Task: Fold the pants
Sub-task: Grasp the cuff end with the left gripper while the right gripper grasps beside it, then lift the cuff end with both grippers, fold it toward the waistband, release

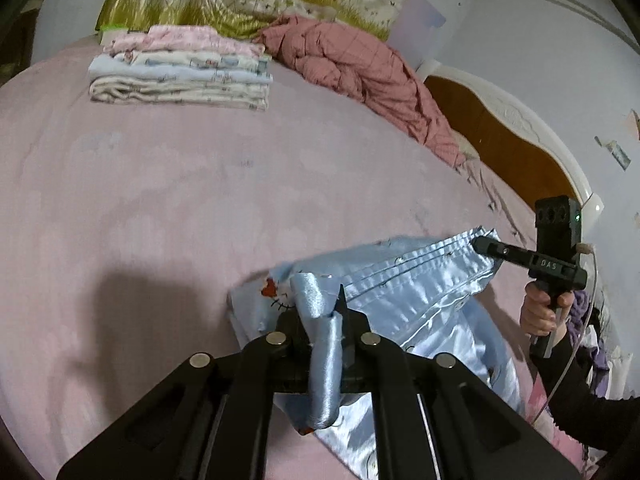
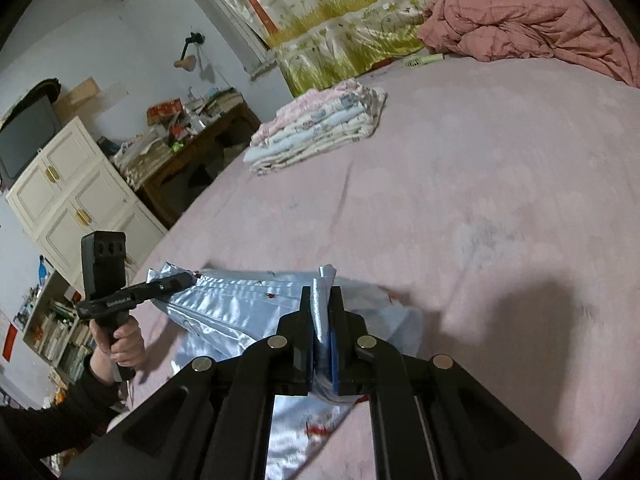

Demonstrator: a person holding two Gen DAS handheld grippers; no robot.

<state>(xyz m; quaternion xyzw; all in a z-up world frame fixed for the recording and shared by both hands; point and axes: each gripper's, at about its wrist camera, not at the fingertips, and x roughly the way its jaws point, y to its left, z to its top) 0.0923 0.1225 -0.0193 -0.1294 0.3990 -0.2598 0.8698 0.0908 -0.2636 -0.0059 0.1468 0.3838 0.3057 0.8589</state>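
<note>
Shiny light-blue satin pants (image 1: 416,304) with small red prints lie on the pink bed, their gathered waistband stretched between both grippers. My left gripper (image 1: 326,312) is shut on one end of the waistband, and blue fabric bunches between its jaws. My right gripper (image 2: 323,300) is shut on the other end, with fabric pinched between its pads. The right gripper (image 1: 480,245) shows in the left wrist view, gripping the far corner. The left gripper (image 2: 188,278) shows in the right wrist view. The pants (image 2: 248,304) hang slightly lifted off the bed.
A stack of folded clothes (image 1: 180,68) sits at the far side of the bed (image 1: 160,200). A crumpled pink quilt (image 1: 360,68) lies by the wooden headboard (image 1: 500,144). A white cabinet (image 2: 76,200) and cluttered desk (image 2: 188,140) stand beside the bed.
</note>
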